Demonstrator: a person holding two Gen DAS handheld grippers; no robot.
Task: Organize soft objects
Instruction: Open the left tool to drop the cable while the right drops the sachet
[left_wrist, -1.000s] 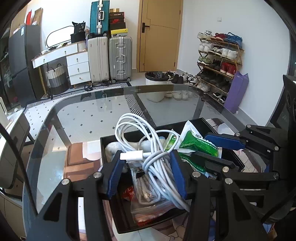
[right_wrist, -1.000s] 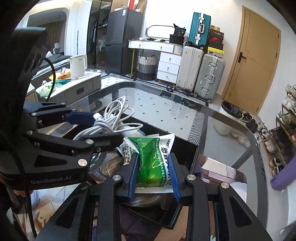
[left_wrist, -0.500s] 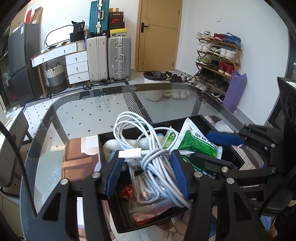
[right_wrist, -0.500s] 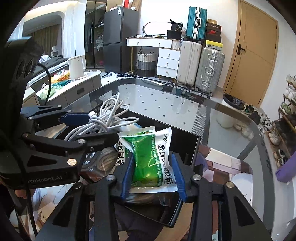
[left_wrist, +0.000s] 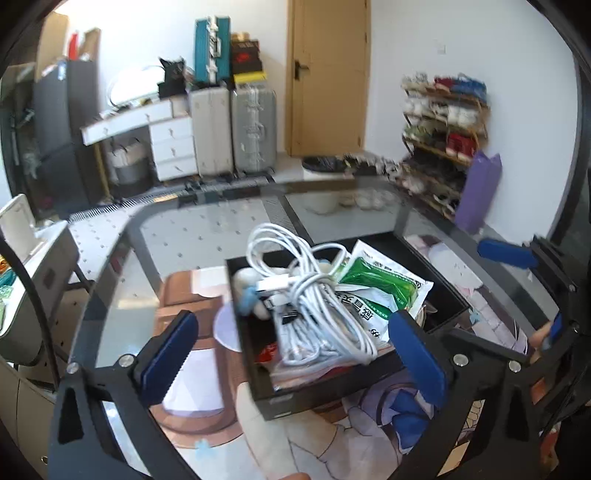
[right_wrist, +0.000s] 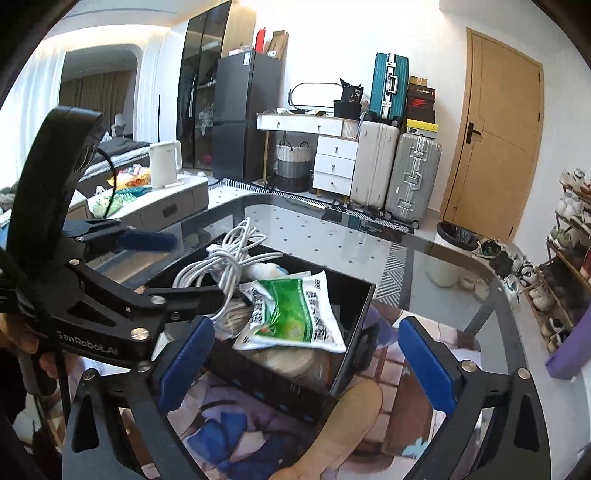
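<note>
Both grippers, left gripper (left_wrist: 295, 354) and right gripper (right_wrist: 306, 354), are hovering beside the black tray (left_wrist: 275, 400), jaws spread wide, gripping nothing. Cable bundle (left_wrist: 314, 310) and green packet (right_wrist: 291, 314) are lying inside it; organizing looks nearly finished.

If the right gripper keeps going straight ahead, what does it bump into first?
Probably the black tray: its near wall sits between the open right gripper's fingers. Just beyond, the green-and-white packet lies on top. Depth is hard to judge, so the height could change that.
</note>
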